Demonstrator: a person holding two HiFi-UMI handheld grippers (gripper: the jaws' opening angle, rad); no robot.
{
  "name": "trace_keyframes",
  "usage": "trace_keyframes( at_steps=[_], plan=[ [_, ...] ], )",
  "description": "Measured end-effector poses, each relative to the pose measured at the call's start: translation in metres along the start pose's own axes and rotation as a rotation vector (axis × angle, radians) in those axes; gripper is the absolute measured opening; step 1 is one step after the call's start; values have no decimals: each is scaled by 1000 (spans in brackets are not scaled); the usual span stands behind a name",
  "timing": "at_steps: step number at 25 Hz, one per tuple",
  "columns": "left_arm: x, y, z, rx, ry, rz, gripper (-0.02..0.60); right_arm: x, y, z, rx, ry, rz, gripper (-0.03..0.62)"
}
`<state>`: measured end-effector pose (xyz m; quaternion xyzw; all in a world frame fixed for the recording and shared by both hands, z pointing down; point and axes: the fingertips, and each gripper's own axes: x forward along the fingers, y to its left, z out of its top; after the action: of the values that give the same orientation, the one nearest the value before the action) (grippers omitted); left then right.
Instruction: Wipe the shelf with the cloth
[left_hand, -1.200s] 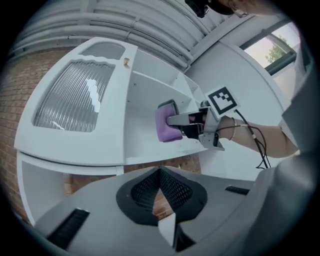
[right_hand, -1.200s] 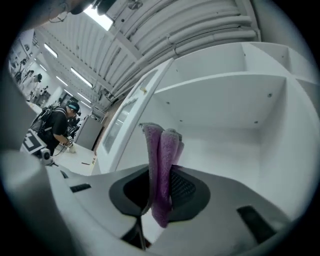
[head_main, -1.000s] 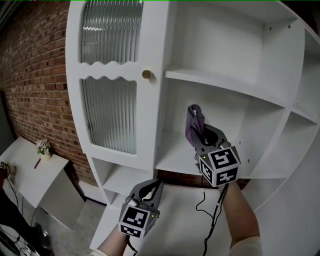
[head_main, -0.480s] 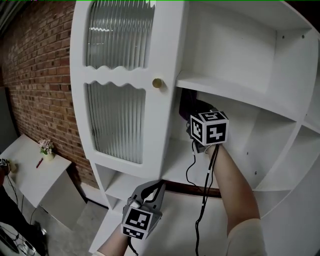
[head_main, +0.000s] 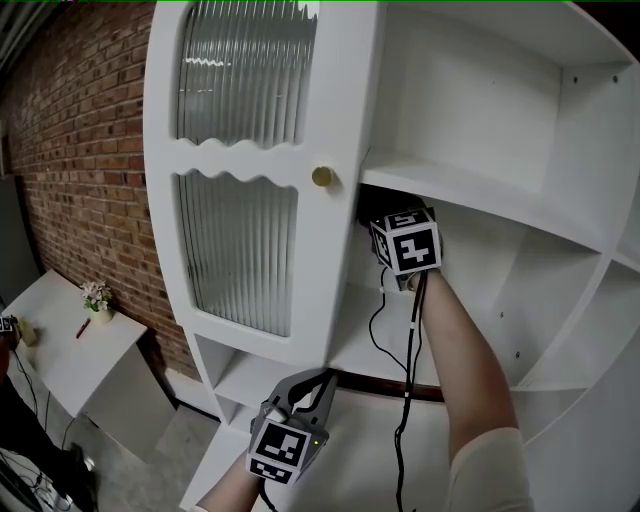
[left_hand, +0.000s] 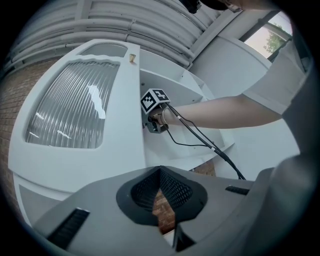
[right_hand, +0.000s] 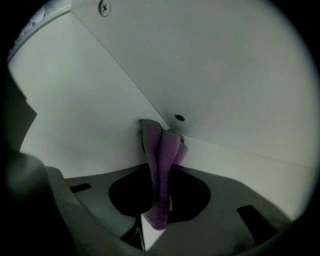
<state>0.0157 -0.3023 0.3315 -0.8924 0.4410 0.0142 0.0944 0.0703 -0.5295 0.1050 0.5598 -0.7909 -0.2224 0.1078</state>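
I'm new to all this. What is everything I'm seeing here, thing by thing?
shelf unit: one, white, middle and right.
glass door: one, ribbed, white frame, on the unit's left.
knob: one, brass, door's right edge.
brick wall: red-brown, left.
table: one, white, lower left.
flower pot: one, pale, on the table.
red stick: one, on the table.
cloth: one, purple, in the right gripper, tip at a shelf corner.
cable: black, along the right forearm.
left gripper: grey, shut, empty, held low.
right gripper: inside a compartment, shut on the cloth.
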Motion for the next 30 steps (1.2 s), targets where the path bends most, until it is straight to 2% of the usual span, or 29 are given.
trace_keyframes(
  at_steps=[6,14,30],
  plan=[
    [4,-5,-1,-10,-2,-12,14,-2,-19,-7,-84,34,-45,77],
    [9,-12,-9,-23,8,-22,14,-21,-57,-20,-58,42,-124,78],
    [23,-46,-8,-14,6,-78,14,-88,-159,-68,87,121,-321,78]
  ],
)
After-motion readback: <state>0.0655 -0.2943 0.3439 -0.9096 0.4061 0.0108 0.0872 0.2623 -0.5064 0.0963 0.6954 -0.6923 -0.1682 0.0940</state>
